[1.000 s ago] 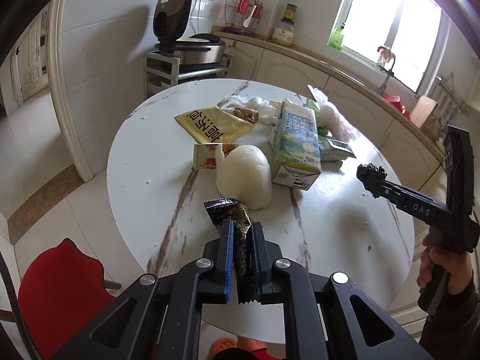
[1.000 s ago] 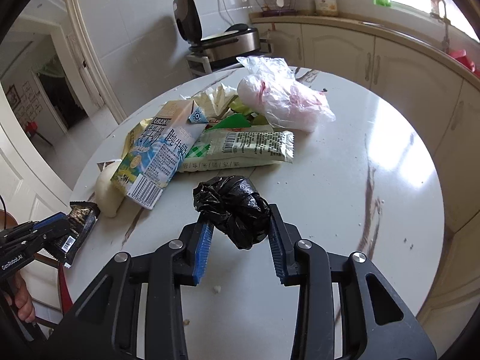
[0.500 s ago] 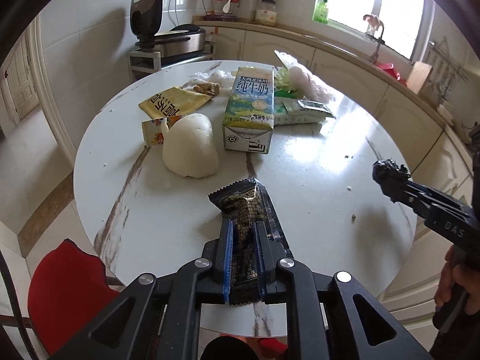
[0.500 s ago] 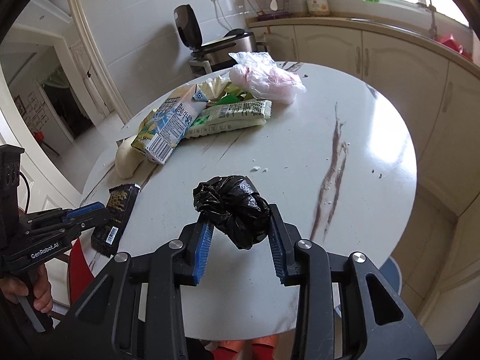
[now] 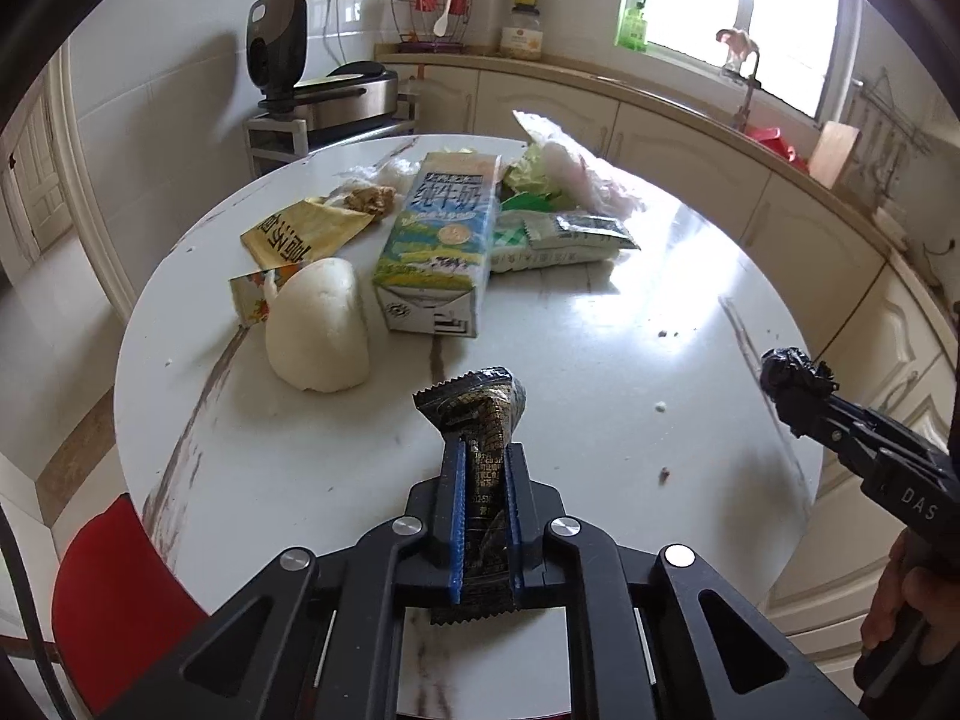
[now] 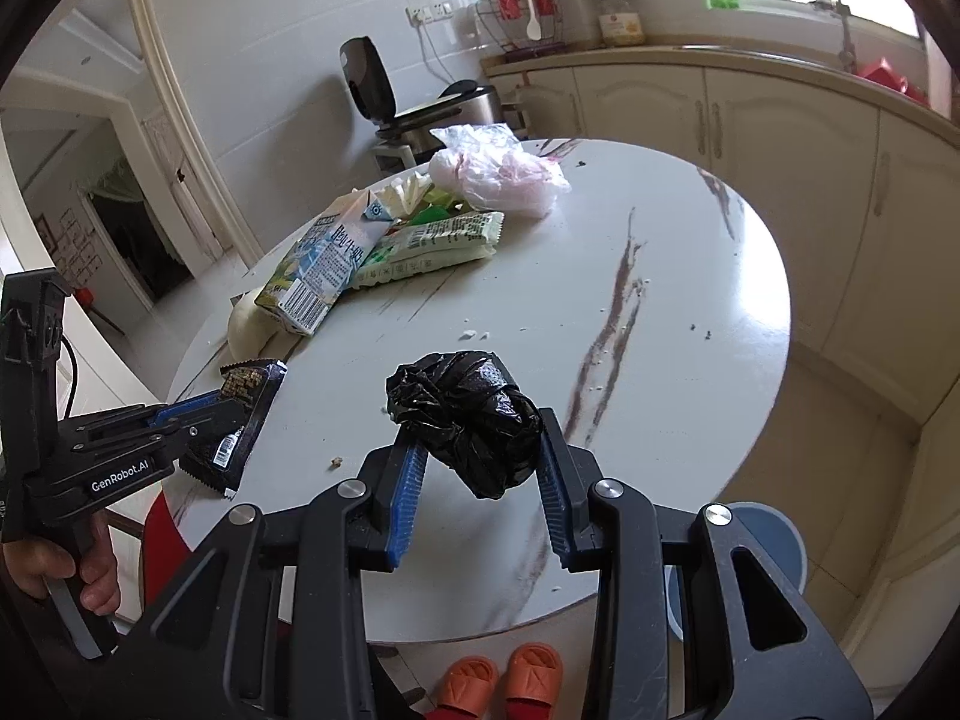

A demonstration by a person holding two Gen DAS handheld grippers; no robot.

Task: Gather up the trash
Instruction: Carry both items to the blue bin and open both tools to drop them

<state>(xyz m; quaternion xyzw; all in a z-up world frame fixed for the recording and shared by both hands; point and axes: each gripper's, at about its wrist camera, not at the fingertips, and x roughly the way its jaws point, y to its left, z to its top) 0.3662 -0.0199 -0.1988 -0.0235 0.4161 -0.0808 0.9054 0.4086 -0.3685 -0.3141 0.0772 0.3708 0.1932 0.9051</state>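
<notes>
My left gripper [image 5: 483,450] is shut on a black and gold snack wrapper [image 5: 480,420] and holds it above the near part of the round white table [image 5: 600,360]. My right gripper [image 6: 480,432] is shut on a crumpled black plastic bag [image 6: 468,414] held above the table's near edge. Each gripper also shows in the other view: the right one [image 5: 798,384] at the far right, the left one [image 6: 234,402] at the left with the wrapper [image 6: 240,420]. On the table lie a milk carton [image 5: 444,246], a white bun [image 5: 318,324], a yellow packet [image 5: 300,234], a green-white packet [image 5: 558,240] and a clear plastic bag [image 5: 576,174].
A red chair [image 5: 114,594] stands at the table's near left. A blue round stool [image 6: 774,546] and orange slippers [image 6: 498,684] are on the floor below the table edge. Kitchen cabinets [image 6: 750,120] curve behind, with an appliance on a rack [image 5: 318,96] at the back.
Both grippers have drawn back from the table toward its near edge, still holding the wrapper and the black bag. The trash pile on the table has not moved.
</notes>
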